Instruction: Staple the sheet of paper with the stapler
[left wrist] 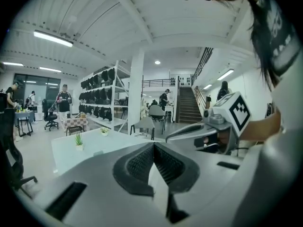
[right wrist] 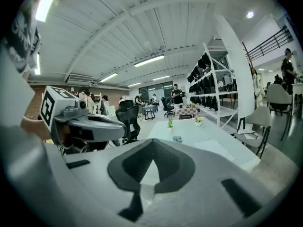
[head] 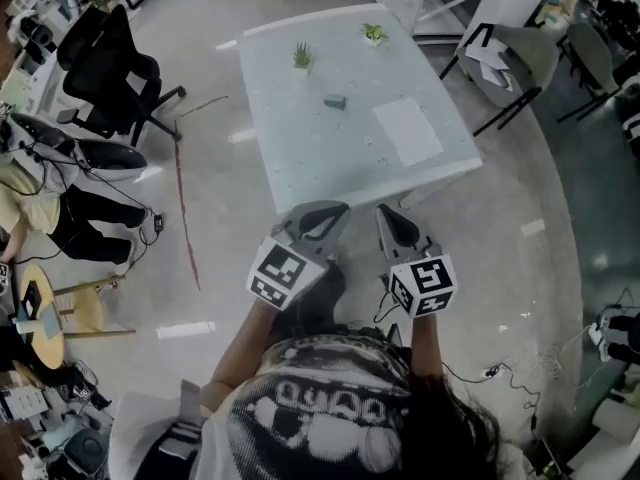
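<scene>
My left gripper [head: 333, 211] hangs shut and empty just short of the table's [head: 300, 153] near edge. The stapler [head: 334, 101] lies near the table's middle. My right gripper [head: 387, 212] is likewise shut on nothing. The sheet of paper [head: 407, 130] lies flat toward the right edge, probably a single sheet. I'd open both grippers before reaching, then pin the paper and fetch the stapler.
</scene>
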A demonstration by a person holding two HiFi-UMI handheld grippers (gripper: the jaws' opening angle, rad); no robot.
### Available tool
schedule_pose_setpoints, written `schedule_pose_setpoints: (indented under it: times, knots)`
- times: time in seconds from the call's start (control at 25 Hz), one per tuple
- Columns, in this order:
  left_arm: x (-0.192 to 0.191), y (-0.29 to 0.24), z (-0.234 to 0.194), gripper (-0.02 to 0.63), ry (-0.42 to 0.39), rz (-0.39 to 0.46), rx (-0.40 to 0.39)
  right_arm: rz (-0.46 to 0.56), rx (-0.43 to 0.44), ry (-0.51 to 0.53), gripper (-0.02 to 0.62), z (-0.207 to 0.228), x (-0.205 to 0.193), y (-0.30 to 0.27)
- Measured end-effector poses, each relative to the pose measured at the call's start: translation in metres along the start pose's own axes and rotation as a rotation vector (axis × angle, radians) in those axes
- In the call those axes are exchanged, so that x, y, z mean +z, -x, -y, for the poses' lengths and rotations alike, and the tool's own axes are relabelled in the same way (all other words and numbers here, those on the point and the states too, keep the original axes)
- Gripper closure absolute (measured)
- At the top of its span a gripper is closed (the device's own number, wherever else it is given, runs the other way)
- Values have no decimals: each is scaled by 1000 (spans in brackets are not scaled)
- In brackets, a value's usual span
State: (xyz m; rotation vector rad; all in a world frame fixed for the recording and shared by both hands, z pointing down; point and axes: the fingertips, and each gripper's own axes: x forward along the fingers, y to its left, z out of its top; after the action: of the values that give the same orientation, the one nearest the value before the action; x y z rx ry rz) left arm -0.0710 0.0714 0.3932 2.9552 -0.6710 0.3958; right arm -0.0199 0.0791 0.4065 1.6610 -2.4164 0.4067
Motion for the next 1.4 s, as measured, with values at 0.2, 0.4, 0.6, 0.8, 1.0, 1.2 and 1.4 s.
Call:
schedule_pose_setpoints:
  times: [0.2,0.4,0.6,0.8,1.0,1.2,1.4]
  knots:
    - [-9,-16,-49,603,32,-16,-17,-38,-18,6,595,13,9,-46]
    - [-14,-27,-84,603,43,-29,-31,-59,-24,13,595,19,15,-81]
    - [-12,-37,-101,603,49,-27,-44,-72,-42,8,595,27,16,-94]
    - [-16,-53,-103,603,62,-47,-64,-89,-74,-12,595,49,12,-95]
    - [-18,-70,-103,603,71,-64,-67,-108,-91,-33,595,76,5,-96]
    - [-19,-91,-109,603,97,-83,-22,-143,-63,-37,595,114,-1,-110]
    - [-13,-122,-128,603,127,-81,53,-198,-45,-35,594,170,-10,-131]
